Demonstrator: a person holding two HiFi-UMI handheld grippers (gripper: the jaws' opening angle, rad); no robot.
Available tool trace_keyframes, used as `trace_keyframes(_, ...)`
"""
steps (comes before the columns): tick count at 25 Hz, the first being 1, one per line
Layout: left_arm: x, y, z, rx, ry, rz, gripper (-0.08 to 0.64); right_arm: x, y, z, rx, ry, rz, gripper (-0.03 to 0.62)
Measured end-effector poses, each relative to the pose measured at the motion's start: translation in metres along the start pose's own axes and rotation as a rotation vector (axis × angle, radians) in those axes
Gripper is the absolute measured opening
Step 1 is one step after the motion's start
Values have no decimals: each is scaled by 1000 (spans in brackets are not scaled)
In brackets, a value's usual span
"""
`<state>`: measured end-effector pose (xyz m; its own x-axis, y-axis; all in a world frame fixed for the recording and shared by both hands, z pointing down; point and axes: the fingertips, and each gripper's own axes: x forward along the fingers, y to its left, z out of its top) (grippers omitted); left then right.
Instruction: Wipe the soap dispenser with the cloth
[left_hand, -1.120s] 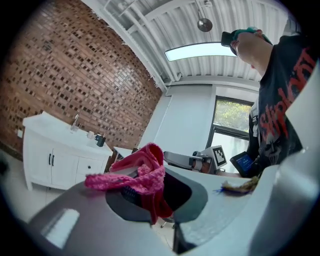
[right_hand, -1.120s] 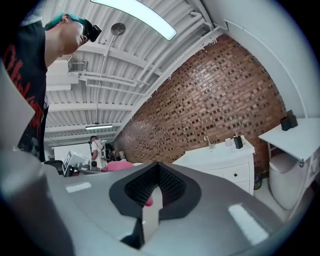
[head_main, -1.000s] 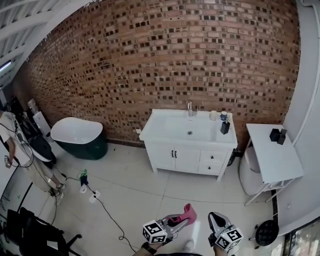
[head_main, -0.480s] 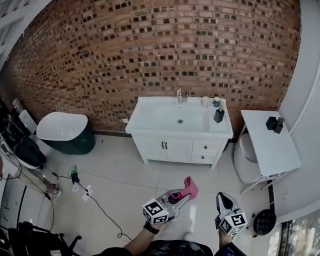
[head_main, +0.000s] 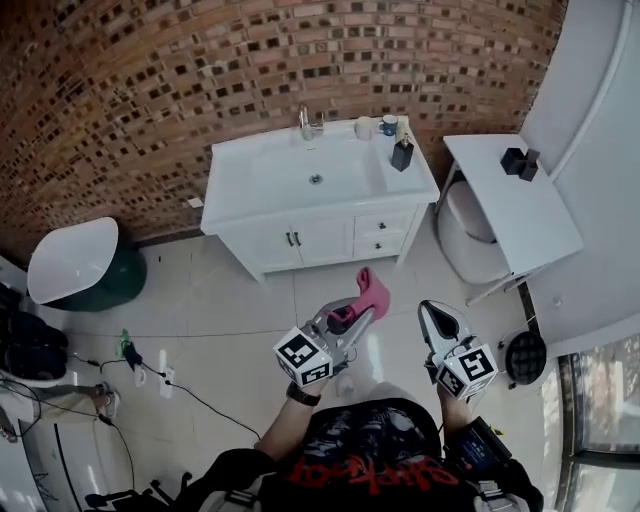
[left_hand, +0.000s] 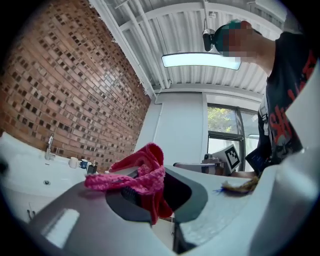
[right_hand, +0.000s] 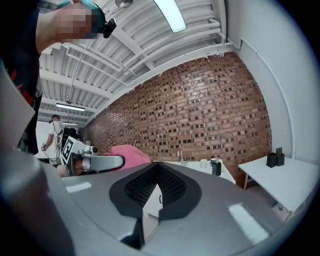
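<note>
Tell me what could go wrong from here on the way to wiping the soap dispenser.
1. The cloth is only bunched in the left gripper's jaws, loose folds hanging out; it might slip while wiping.
2. The soap dispenser stands beside two cups near one end of the vanity; an unsteadied push could topple it or knock them.

Black shirt (head_main: 352, 442) with red lettering (cut off); grey left claw (head_main: 362, 306) and right claw (head_main: 432, 310) bear marker cubes (head_main: 302, 357).

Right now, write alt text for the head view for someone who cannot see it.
A person's left gripper holds a pink cloth; the right gripper is shut, empty. Ahead across tiled floor, a white vanity against a brick wall carries a dark soap dispenser.
</note>
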<state>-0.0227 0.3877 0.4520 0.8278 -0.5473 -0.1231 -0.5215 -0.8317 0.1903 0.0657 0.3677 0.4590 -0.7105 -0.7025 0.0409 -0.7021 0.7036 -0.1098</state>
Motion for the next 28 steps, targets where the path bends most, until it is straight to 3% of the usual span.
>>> trace_keyframes(4,12,19,-10,-57,26,-34,41,13,-13,-18,54,62,-32,0)
trace_keyframes(8,31,57,-10,-63,31,-20,41,42,-44,-14,62,62,-35,0)
trace_keyframes(12,51,96,-8,-57,51,19,41,77,-76,-14,68,47,-3,0)
trace_keyframes(15,71,128,-2,-45,70,47,41,110,-110,-9,126,35,14,0)
trace_keyframes(21,110,184,14,-7,77,90,41,162,-153,14,100,10,89,0)
trace_keyframes(28,150,233,-3,-83,129,73,41,196,-209,5,157,40,45,0)
